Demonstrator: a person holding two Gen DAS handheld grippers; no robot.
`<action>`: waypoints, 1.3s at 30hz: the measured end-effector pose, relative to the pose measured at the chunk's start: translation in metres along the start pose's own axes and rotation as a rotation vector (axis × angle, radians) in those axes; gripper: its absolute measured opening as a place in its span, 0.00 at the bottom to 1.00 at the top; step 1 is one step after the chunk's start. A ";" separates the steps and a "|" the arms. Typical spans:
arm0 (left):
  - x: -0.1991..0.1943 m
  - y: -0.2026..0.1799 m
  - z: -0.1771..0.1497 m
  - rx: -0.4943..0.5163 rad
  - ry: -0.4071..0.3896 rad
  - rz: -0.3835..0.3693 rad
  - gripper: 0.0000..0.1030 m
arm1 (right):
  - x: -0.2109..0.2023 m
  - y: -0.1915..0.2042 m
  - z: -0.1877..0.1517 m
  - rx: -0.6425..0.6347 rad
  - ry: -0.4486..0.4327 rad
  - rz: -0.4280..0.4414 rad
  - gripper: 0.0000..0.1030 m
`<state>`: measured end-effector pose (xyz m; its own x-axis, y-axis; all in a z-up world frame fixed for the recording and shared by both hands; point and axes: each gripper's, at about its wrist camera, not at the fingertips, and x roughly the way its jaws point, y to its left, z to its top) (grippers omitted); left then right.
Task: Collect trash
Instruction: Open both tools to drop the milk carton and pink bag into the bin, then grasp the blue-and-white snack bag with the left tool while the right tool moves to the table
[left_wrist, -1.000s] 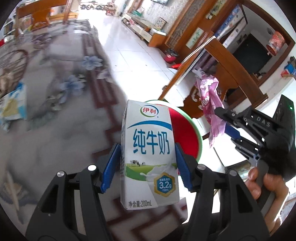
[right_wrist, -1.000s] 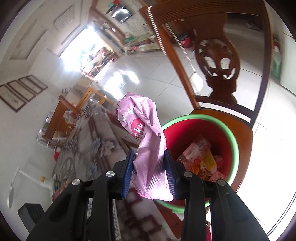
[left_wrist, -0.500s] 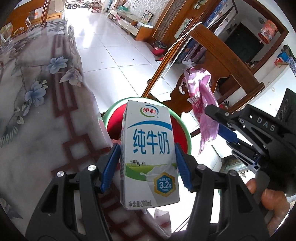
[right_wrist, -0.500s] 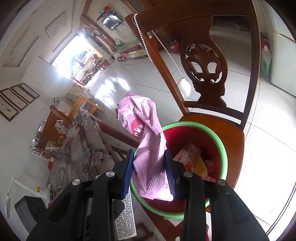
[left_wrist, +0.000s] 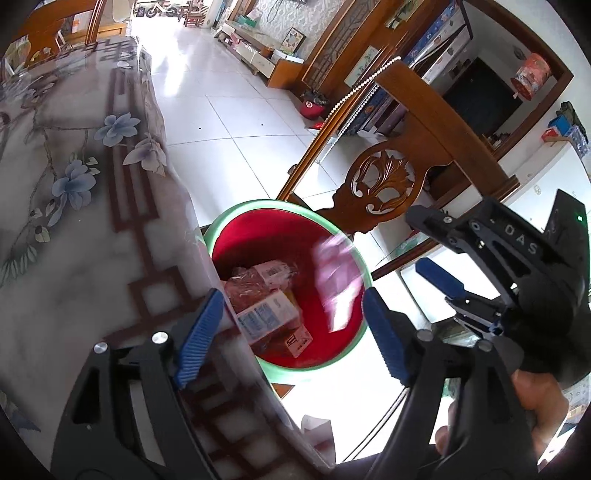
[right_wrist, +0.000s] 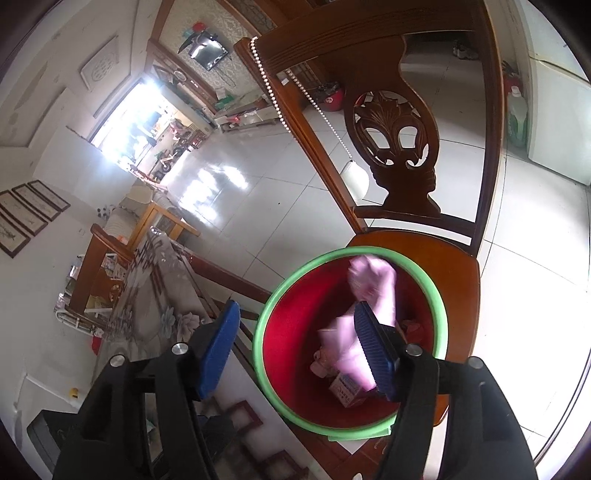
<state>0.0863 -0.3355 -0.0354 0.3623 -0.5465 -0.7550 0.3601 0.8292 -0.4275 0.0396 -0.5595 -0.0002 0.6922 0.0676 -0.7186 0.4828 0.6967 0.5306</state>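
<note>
A red bin with a green rim (left_wrist: 236, 218) (right_wrist: 280, 295) stands on a wooden chair seat beside the table. My left gripper (left_wrist: 291, 332) is open and empty above the bin. The milk carton (left_wrist: 266, 317) lies inside the bin among other wrappers and boxes. My right gripper (right_wrist: 299, 347) is open above the bin; it also shows in the left wrist view (left_wrist: 428, 243). The pink plastic bag (left_wrist: 336, 277) (right_wrist: 373, 291) is blurred, falling into the bin.
The table with a floral cloth (left_wrist: 74, 192) (right_wrist: 155, 314) lies left of the bin, its edge right against it. The carved wooden chair back (left_wrist: 388, 181) (right_wrist: 399, 147) rises behind the bin. White tiled floor (left_wrist: 229, 122) spreads beyond.
Both grippers opened over the bin. The milk carton dropped from the left gripper into the bin. The pink bag left the right gripper and is falling in.
</note>
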 end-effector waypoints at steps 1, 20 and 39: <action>-0.002 0.001 -0.001 -0.004 -0.003 0.000 0.74 | 0.000 0.001 0.000 -0.005 0.004 -0.001 0.62; -0.092 0.149 0.000 0.058 -0.097 0.504 0.82 | 0.017 0.043 -0.019 -0.049 0.117 0.106 0.74; -0.078 0.220 0.015 -0.059 -0.007 0.569 0.44 | 0.029 0.085 -0.041 -0.156 0.176 0.124 0.75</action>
<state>0.1505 -0.1123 -0.0629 0.4911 -0.0122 -0.8710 0.0582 0.9981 0.0188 0.0788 -0.4688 0.0058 0.6300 0.2730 -0.7271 0.3023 0.7762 0.5533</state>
